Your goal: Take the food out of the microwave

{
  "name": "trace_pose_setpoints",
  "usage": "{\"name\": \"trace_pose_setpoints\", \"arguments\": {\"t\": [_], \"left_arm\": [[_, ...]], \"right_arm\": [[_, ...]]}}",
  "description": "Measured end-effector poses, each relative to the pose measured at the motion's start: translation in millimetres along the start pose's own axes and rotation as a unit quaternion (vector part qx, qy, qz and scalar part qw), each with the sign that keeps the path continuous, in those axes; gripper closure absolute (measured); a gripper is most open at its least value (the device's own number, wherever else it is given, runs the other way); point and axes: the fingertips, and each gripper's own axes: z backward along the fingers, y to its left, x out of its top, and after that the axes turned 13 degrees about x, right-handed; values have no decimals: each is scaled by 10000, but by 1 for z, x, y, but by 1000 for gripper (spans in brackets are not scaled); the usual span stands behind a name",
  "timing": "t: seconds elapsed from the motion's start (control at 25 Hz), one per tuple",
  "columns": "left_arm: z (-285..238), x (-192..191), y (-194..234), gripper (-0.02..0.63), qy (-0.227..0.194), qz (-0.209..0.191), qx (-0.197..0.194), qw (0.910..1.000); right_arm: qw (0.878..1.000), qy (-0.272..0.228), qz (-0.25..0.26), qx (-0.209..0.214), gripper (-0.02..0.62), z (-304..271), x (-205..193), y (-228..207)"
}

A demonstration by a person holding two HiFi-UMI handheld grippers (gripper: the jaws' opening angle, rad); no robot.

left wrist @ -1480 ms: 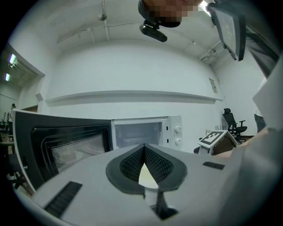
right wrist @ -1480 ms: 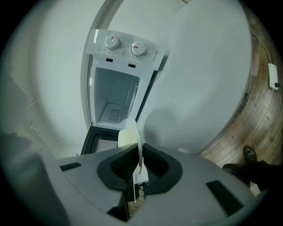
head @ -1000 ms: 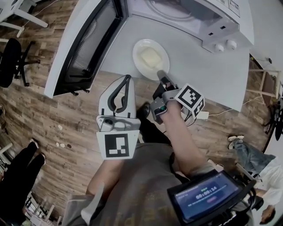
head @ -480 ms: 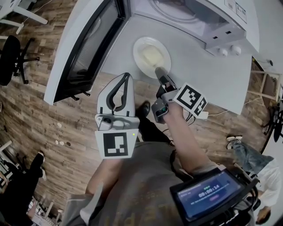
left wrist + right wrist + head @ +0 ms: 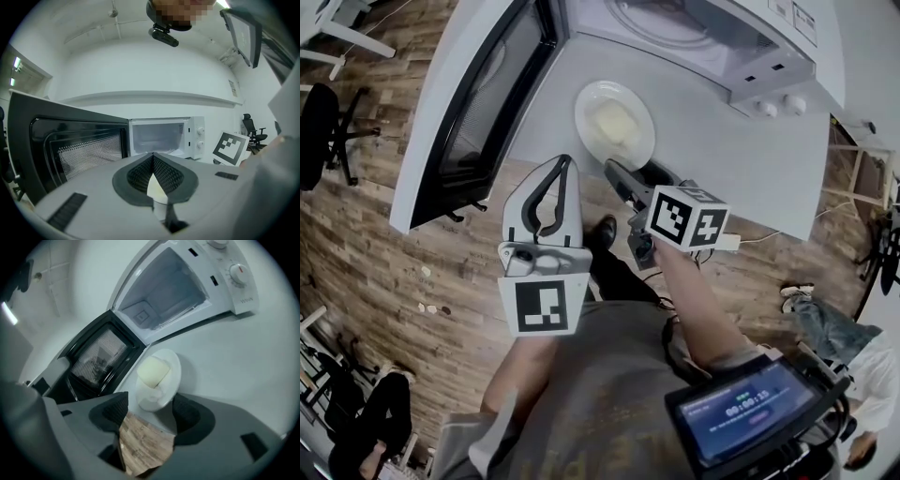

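Observation:
A white plate (image 5: 630, 148) carrying a pale yellow block of food (image 5: 613, 119) rests on the grey table (image 5: 727, 141), in front of the open, empty microwave (image 5: 694, 28). My right gripper (image 5: 639, 175) sits at the plate's near rim. Its jaws have just been opening and now stand wide apart. In the right gripper view the plate (image 5: 164, 380) and food (image 5: 151, 371) lie just ahead of the right gripper (image 5: 150, 406), and the pads do not press on the rim. My left gripper (image 5: 566, 165) hangs shut and empty off the table's edge; its tips meet in the left gripper view (image 5: 153, 157).
The microwave door (image 5: 478, 94) swings out wide to the left, over the wooden floor (image 5: 394, 244). An office chair (image 5: 321, 131) stands far left. A second person (image 5: 366, 441) is at bottom left, and a screen (image 5: 748, 417) is strapped on my right arm.
The right gripper has let go of the plate's rim: its jaws opened wide, it rolled over and drew back slightly. The plate stays on the table. The left gripper has not moved.

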Motion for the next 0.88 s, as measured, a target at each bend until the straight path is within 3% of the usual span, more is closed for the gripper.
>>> {"name": "trace_pose_setpoints", "arguments": {"t": [0.2,0.48,0.88], "left_arm": [[-2,1,-1,598,-23,28,-21,10000],[-4,5,-2,598,-71,9,-83,9999],[-3,20,-11,598,-213,13,-227,9995]], "right_arm": [[9950,677,664,-301,276,-2,-13,-2],[9869,1047,1099,-539,273,2,-23,-3],[9870,647,1355,-569,275,21,-11,13]]}}
